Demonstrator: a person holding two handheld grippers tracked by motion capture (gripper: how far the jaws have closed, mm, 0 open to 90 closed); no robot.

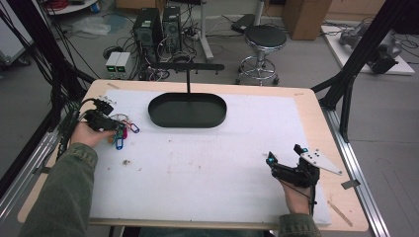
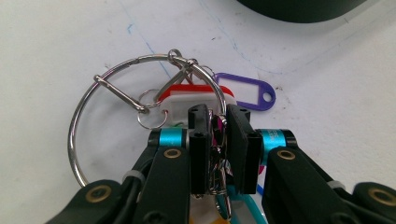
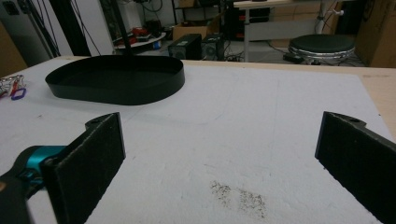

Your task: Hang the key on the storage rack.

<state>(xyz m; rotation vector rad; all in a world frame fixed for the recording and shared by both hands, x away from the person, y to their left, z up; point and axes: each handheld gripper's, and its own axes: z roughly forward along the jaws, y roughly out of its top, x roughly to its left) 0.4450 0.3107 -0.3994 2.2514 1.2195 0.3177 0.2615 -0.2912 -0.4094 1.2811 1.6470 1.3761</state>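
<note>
So the left gripper (image 2: 217, 116) had its jaws pinched tight on a bundle of coloured plastic key tags and small rings hanging off a big silver wire key ring (image 2: 81, 112), low in the middle of the left gripper view. The red-and-white tag (image 2: 187, 95) sat just above the jaw tips, and the purple plastic key tag (image 2: 247, 91) poked out to the upper right, lying flat on the white foam table mat (image 2: 327, 84). In the high view that whole bunch (image 1: 121, 132) sat at the left edge of the frame, a bit left of the black oval metal tray (image 1: 188, 111) with its T-shaped hanger stand (image 1: 188, 66). My guess is the keys were headed for that tray or stand, so I'd lift slowly and straight up; the big ring looked only loosely caught and could swing or slip. The right gripper (image 1: 286, 159) sat at the lower right with its jaws wide apart, holding nothing. No readable writing or brand on any tag as far as I could make out.
</note>
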